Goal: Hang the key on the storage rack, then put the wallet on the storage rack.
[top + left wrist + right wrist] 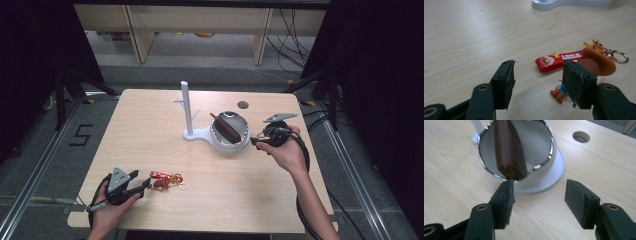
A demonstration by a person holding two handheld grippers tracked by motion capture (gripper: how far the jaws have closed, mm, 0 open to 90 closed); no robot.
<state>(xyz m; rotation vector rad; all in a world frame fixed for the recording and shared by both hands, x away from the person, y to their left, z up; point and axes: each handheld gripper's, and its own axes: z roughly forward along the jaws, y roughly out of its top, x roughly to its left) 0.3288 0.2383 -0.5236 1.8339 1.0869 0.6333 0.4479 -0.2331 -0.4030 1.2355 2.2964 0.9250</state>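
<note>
The right tool [537, 192] stands spread and empty just beside the bowl [549, 157], one jaw tip at its rim. A brown bar [509, 150] lies inside that bowl, leaning on the wall. The left tool [537, 82] is also spread, pinching nothing; the keychain [574, 62] lies on the tabletop [474, 37] just beyond its jaws, well apart from the bowl.
</note>
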